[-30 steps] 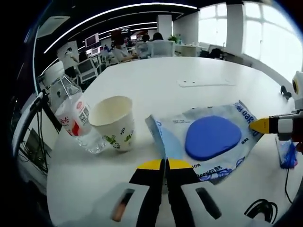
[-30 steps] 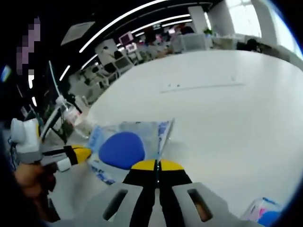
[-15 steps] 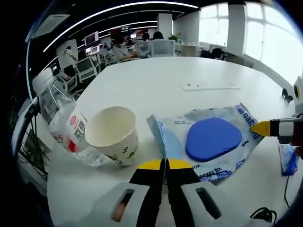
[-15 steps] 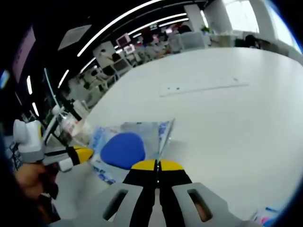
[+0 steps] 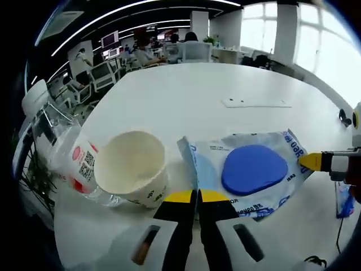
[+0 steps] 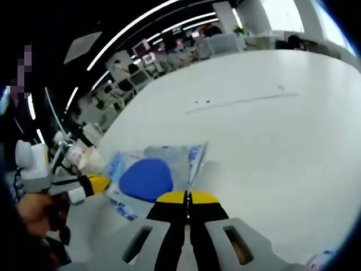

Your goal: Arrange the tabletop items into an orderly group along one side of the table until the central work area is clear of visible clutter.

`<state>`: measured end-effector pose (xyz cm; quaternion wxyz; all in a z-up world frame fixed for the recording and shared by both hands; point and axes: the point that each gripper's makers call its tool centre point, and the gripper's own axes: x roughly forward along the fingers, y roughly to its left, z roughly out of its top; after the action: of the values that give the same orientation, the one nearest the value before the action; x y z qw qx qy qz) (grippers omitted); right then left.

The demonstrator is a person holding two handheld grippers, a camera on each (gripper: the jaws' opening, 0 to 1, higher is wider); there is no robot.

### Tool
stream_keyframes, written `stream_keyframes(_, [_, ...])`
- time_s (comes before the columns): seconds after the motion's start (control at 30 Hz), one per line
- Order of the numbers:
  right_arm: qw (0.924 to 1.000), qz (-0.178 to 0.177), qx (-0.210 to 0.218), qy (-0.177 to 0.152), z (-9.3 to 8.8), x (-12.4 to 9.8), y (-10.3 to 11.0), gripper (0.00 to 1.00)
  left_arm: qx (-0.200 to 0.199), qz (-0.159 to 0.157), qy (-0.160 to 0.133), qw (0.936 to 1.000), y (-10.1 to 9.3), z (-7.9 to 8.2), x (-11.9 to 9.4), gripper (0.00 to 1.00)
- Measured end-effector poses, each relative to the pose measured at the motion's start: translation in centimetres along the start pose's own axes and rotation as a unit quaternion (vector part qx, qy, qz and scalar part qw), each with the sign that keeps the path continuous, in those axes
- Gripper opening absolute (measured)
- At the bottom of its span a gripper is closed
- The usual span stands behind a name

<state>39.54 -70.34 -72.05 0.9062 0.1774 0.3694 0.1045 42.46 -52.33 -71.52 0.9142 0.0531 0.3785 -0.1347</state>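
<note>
A clear plastic packet [image 5: 242, 148] with a blue oval pad inside lies flat on the white table [image 5: 186, 90]. My left gripper [image 5: 197, 196] is shut on the packet's near edge. My right gripper [image 5: 309, 162] comes in from the right, shut on the opposite corner. Left of the packet stands an open paper cup [image 5: 132, 172], and a clear plastic bottle [image 5: 70, 155] with a red label lies against it. In the right gripper view my right gripper [image 6: 186, 197] pinches the packet [image 6: 148, 178]. The left gripper [image 6: 97, 183], held by a hand, is at the packet's far side, and the cup [image 6: 93, 161] is behind it.
A flat cover strip [image 5: 256, 103] is set into the table farther out. A small blue packet [image 5: 344, 196] and a black cable [image 5: 313, 261] lie at the right. The table's edge runs just past the bottle, with office chairs and people beyond.
Both grippers, still holding the packet, have shifted toward the cup and bottle, which now sit closer in the left gripper view. A small packet has slipped out of the right gripper view's lower right.
</note>
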Motion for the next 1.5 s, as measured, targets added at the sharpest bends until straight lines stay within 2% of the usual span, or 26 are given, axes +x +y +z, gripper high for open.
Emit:
stream_keyframes(0.2, [1.0000, 0.000, 0.000, 0.001, 0.5, 0.7, -0.1, 0.00, 0.001, 0.008, 0.006, 0.9999, 0.1, -0.2, 0.4, 0.02])
stream_keyframes(0.37, [1.0000, -0.001, -0.005, 0.002, 0.8, 1.4, 0.0, 0.00, 0.026, 0.022, 0.009, 0.9994, 0.3, 0.0, 0.8, 0.02])
stream_keyframes(0.63, [0.9999, -0.005, -0.007, 0.006, 0.7, 2.1, -0.4, 0.00, 0.028, 0.028, 0.016, 0.9991, 0.4, -0.1, 1.1, 0.02])
stream_keyframes(0.87, [0.9999, 0.003, 0.008, 0.012, 0.7, 2.5, -0.5, 0.00, 0.024, 0.036, 0.022, 0.9988, 0.8, -0.4, 1.2, 0.03])
stream_keyframes(1.03, [0.9999, 0.000, -0.012, 0.008, 0.8, 2.4, -0.4, 0.00, 0.021, 0.039, 0.024, 0.9987, 1.0, -0.5, 1.2, 0.04])
stream_keyframes(1.27, [0.9996, -0.003, -0.029, 0.005, 0.7, 2.3, -0.4, 0.09, 0.024, 0.038, 0.014, 0.9989, 0.8, 0.1, 0.8, 0.06])
stream_keyframes(1.5, [0.9989, -0.005, -0.046, -0.005, 1.0, 1.7, -0.2, 0.21, 0.023, 0.039, 0.009, 0.9989, 0.8, 0.2, 0.2, 0.08])
